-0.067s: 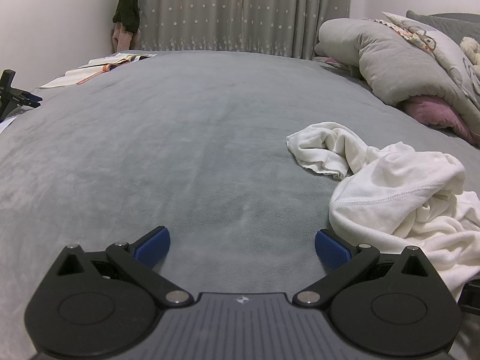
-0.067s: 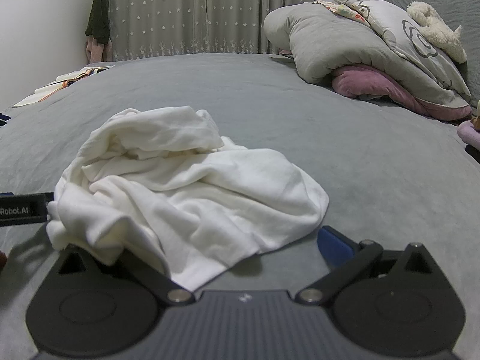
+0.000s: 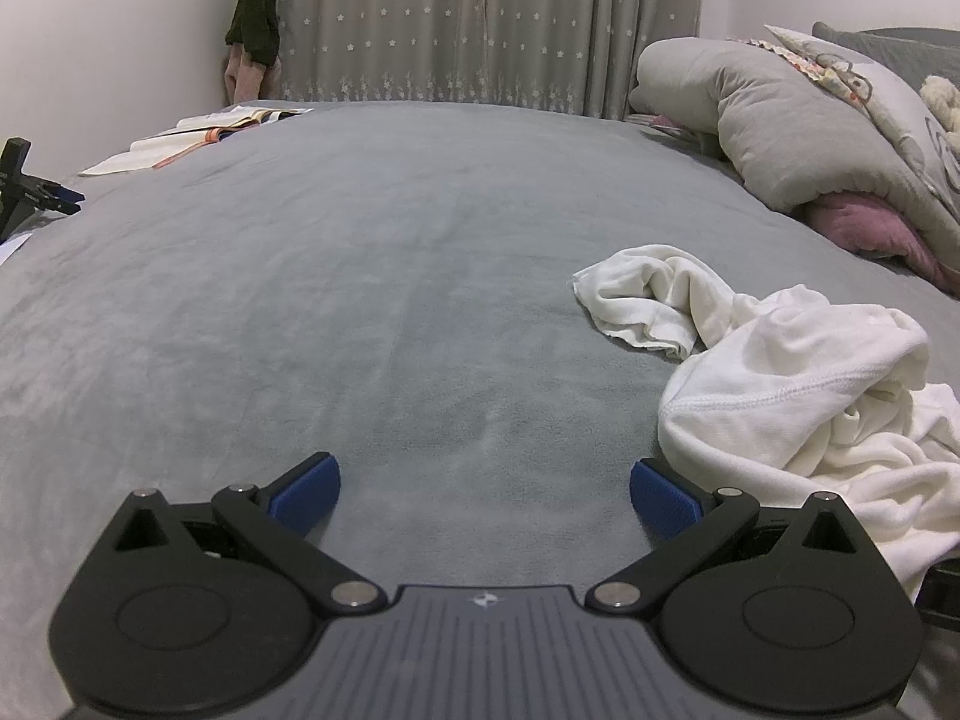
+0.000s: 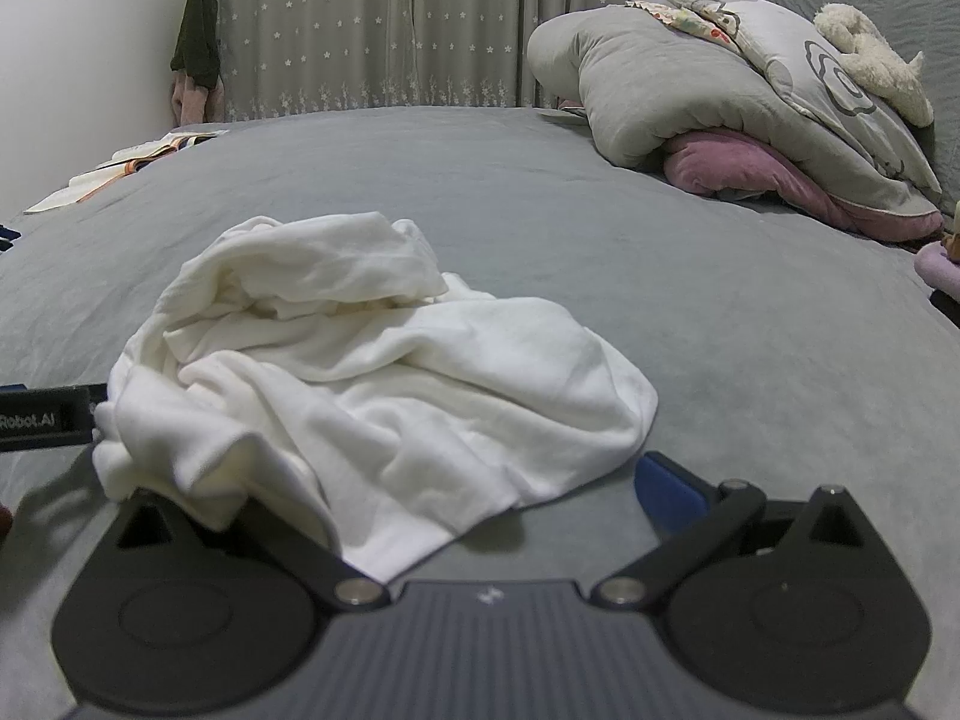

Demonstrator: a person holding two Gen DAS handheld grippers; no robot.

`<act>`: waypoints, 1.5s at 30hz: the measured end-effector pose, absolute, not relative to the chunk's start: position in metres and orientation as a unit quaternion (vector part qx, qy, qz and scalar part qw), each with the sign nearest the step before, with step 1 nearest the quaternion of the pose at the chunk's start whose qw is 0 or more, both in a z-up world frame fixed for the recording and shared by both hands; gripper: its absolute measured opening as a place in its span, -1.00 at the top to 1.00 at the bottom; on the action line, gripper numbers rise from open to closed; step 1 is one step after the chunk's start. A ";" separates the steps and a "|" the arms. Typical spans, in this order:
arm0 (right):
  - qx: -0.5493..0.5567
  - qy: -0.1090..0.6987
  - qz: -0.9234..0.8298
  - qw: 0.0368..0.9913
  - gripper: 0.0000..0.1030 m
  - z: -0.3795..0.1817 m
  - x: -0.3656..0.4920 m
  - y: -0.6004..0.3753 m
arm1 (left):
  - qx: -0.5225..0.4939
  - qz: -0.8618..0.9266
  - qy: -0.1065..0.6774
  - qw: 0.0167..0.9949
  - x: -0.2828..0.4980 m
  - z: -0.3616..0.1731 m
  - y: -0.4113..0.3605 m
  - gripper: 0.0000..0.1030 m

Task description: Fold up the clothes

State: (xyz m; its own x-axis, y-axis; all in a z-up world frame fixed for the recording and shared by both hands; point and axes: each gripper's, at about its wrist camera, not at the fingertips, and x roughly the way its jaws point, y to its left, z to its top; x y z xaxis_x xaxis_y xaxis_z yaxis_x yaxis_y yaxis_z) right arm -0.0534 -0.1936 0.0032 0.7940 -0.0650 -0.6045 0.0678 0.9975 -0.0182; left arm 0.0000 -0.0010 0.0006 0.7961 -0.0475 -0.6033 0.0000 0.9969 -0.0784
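Left wrist: grey bed (image 3: 360, 312), star-print curtain (image 3: 480, 18), crumpled white garment (image 3: 780, 372), both tools spread wide, empty

Crumpled garment (image 4: 372, 384) on bed (image 4: 720, 300), near its front edge. Left gripper (image 3: 485, 489) just left of garment; garment's near edge draped over right gripper's (image 4: 498, 516) left finger. Pile of bedding (image 4: 720, 102) at bed's far right corner. Open book (image 3: 198, 135) at far left corner. Curtain (image 3: 480, 18) behind bed.
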 end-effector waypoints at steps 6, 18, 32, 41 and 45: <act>-0.001 0.318 -0.036 0.947 -1.00 0.004 -0.054 -0.193 | -0.046 -0.018 0.314 0.948 0.000 0.000 0.008 -1.00; -0.007 0.320 -0.039 0.947 -1.00 0.003 -0.054 -0.189 | -0.037 -0.014 0.321 0.946 0.007 -0.002 0.006 -1.00; -0.013 0.320 -0.041 0.946 -1.00 0.007 -0.057 -0.187 | -0.032 -0.011 0.317 0.948 -0.006 -0.004 -0.007 -1.00; -0.024 0.328 -0.037 0.944 -1.00 0.013 -0.056 -0.187 | -0.035 -0.012 0.321 0.946 0.002 0.000 0.001 -1.00; -0.038 0.335 -0.027 0.941 -1.00 0.016 -0.057 -0.186 | -0.035 -0.012 0.323 0.946 0.002 0.001 0.002 -1.00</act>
